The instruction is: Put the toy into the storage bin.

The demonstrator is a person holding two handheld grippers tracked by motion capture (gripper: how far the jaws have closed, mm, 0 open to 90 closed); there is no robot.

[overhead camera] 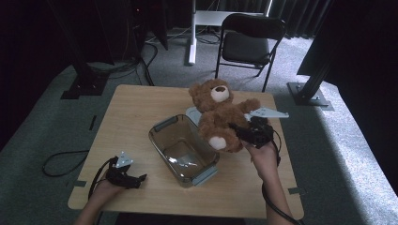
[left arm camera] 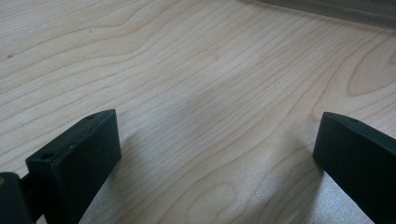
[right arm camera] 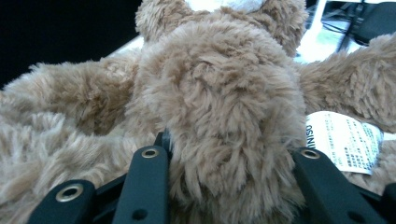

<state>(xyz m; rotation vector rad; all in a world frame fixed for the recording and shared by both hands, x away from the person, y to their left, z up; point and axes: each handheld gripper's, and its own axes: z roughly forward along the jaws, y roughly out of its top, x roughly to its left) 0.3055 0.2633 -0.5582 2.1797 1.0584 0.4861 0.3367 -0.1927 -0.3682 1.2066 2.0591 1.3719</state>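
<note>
Teddy bear (overhead camera: 219, 117) clamped in right tongs (overhead camera: 240, 132) beside clear tub (overhead camera: 183, 150).

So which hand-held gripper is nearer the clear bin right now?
Right. The right hand-held gripper, clamped on the teddy bear, is just beside the clear bin. The left hand-held gripper rests on the table, farther off.
</note>
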